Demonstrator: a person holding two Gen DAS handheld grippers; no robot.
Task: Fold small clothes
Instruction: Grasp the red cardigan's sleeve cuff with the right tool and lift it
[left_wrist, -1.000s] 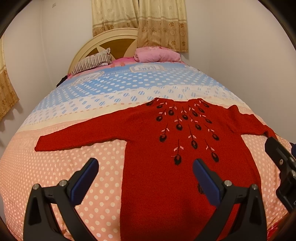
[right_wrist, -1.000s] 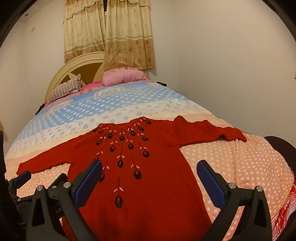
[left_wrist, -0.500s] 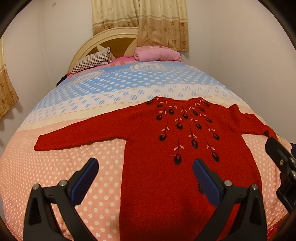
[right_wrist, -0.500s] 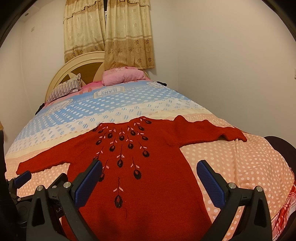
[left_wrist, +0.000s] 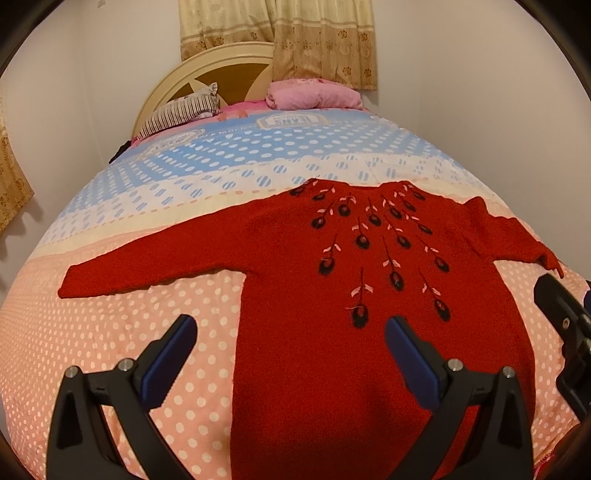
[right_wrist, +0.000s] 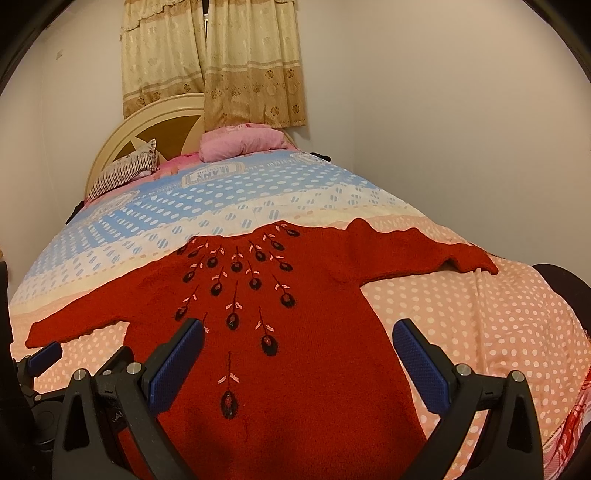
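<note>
A red knitted sweater (left_wrist: 303, 295) (right_wrist: 321, 332) with dark and pink embroidered flowers lies flat on the bed, front up, both sleeves spread out sideways. Its left sleeve (left_wrist: 147, 262) and right sleeve (right_wrist: 424, 254) rest straight on the quilt. My left gripper (left_wrist: 290, 343) hovers open above the sweater's lower left side, empty. Over the lower right part of the body, my right gripper (right_wrist: 297, 345) is open too, with nothing between its fingers. Each gripper shows at the edge of the other's view.
The bed is covered by a polka-dot quilt (left_wrist: 110, 332) in peach, cream and blue bands. A striped pillow (left_wrist: 177, 114) and a pink pillow (left_wrist: 314, 98) lie at the headboard (left_wrist: 207, 70). A wall runs close along the right side; curtains (right_wrist: 210, 62) hang behind.
Both grippers have drifted very slightly; the sweater looks a touch lower in the left view. Nothing was grasped or released.
</note>
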